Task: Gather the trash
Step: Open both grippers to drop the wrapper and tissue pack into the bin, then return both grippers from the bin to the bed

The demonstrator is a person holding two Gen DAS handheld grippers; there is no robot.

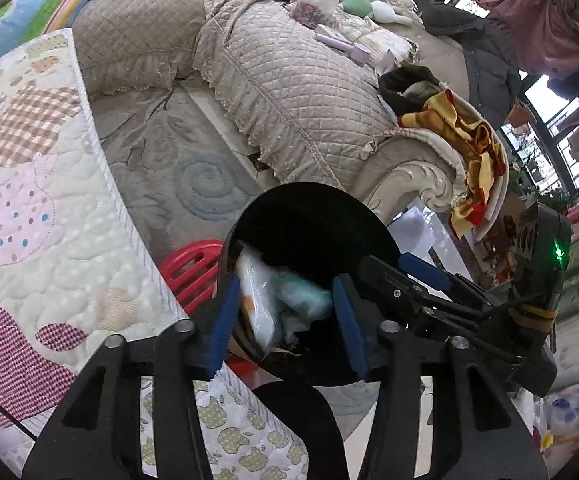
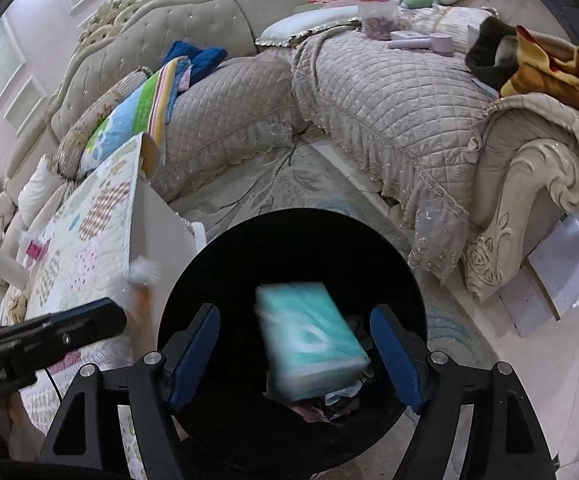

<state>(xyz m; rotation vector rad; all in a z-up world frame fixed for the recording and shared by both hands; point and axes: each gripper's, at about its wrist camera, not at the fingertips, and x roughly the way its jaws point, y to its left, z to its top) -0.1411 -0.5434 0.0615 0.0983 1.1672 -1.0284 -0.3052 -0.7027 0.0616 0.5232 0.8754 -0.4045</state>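
A beige quilted sofa (image 2: pixel 369 92) curves around a carpet where a black bin (image 2: pixel 289 248) stands. Both claws, left claw (image 1: pixel 285 312) and right claw (image 2: pixel 295 354), hang open above it. A blurred teal tissue pack (image 2: pixel 311 340), touching neither pad, lies over the trash inside, long axis from 11 to 5 o'clock; a white wrapper (image 1: pixel 255 300) lies beside it.

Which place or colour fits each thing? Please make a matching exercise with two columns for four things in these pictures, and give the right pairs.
Things:
1. teal packet
2. trash bin
3. purple tube
4. stool

Descriptions:
A. red, beside the bin
B. lying on the sofa seat
C. blurred, over the bin's opening
D. black and round, on the floor

Pairs: 1-C, 2-D, 3-B, 4-A
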